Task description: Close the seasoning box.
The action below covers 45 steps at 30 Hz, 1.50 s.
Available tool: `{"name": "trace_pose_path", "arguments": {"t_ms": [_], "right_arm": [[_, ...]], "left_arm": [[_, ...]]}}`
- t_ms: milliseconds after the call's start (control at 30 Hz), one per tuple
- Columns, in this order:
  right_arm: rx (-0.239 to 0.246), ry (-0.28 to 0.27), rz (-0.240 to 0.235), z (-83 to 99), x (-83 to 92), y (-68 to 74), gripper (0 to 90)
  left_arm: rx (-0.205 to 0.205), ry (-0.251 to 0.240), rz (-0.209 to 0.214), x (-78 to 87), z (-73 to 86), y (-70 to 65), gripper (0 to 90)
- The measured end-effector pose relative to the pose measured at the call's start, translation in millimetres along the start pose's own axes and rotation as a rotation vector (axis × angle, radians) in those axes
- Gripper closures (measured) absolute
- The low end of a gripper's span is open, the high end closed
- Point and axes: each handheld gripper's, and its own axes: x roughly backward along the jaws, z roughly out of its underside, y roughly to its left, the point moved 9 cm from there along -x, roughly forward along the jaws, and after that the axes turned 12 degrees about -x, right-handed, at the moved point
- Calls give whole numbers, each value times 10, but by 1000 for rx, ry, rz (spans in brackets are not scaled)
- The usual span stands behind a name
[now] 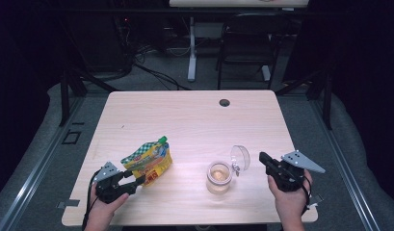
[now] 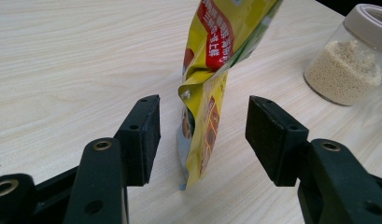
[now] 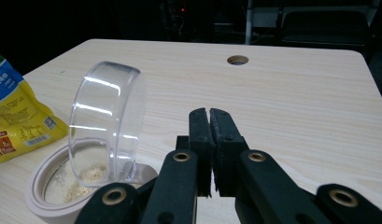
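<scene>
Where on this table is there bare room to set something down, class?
The far half up to the cable hole is bare, as is the strip between pouch and jar. The near edge, with both grippers, is crowded.

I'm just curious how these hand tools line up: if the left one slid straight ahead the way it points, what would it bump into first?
The yellow pouch. Its lower edge already stands between the left gripper's open jaws, untouched by either pad, so it comes first.
</scene>
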Motion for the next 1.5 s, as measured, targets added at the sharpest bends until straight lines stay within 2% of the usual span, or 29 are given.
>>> {"name": "trace_pose_path", "arguments": {"t_ms": [300, 867, 1500], "right_arm": [[6, 21, -6, 73, -86, 32, 888], [33, 30, -23, 98, -130, 83, 893], [38, 55, -39, 138, -159, 133, 883]], "left_arm": [[-4, 1, 2, 4, 3, -4, 456], [-1, 1, 4, 7, 6, -4, 462], [0, 4, 5, -6, 11, -4, 462]]}}
